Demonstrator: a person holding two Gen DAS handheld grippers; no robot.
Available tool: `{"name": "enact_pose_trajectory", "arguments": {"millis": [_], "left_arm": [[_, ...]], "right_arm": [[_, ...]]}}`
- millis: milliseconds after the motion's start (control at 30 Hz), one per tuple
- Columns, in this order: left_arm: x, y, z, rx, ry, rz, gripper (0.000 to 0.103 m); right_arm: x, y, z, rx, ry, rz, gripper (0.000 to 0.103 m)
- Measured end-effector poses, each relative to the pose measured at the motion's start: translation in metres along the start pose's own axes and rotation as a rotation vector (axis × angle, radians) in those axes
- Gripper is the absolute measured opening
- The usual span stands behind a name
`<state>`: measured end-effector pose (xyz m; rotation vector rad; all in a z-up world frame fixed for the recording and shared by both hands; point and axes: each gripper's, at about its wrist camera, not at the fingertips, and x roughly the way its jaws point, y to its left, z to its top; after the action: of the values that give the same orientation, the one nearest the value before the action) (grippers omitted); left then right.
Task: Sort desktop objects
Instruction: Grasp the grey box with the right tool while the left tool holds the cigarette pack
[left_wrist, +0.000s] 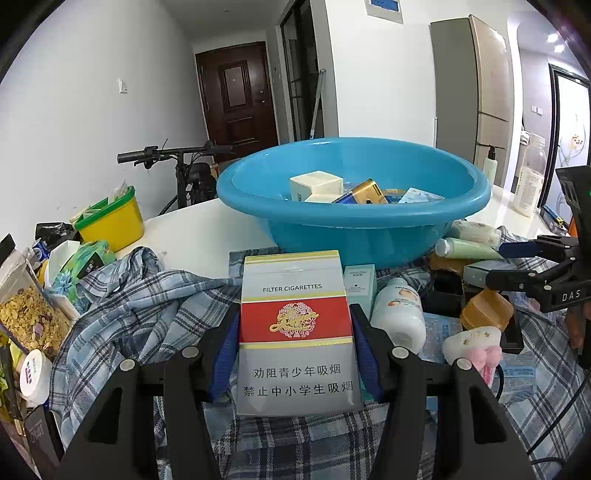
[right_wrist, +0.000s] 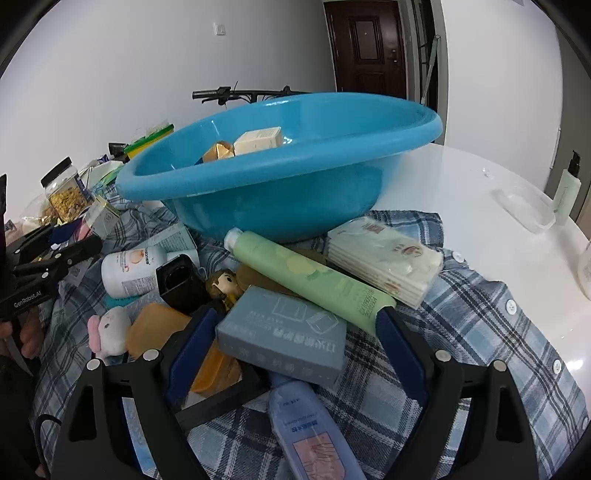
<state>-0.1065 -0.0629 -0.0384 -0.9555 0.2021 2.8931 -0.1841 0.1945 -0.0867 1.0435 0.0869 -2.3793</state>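
A white table (right_wrist: 480, 192) carries the lot; a blue plaid shirt (right_wrist: 461, 317) is spread over it. Directly on the bare top stand a yellow tub (left_wrist: 110, 221), a clear tray (right_wrist: 524, 210) and a pump bottle (right_wrist: 567, 192).

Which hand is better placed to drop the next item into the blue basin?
Probably the left. The left gripper is already clamped on the cigarette pack, with the blue basin right behind it. The right gripper only straddles the grey-blue box, pads not visibly pressing it.
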Motion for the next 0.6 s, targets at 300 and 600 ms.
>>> {"name": "enact_pose_trajectory", "arguments": {"millis": [300,600], "left_arm": [[0.000,0.000,-0.001,0.001,0.000,-0.008,0.059],[0.001,-0.001,-0.003,-0.001,0.004,0.012,0.059]], "right_arm": [[0.004,-0.006,0.000,0.035,0.019,0.039,0.087],[-0.005,-0.004,-0.001,0.025,-0.026,0.055,0.068]]}}
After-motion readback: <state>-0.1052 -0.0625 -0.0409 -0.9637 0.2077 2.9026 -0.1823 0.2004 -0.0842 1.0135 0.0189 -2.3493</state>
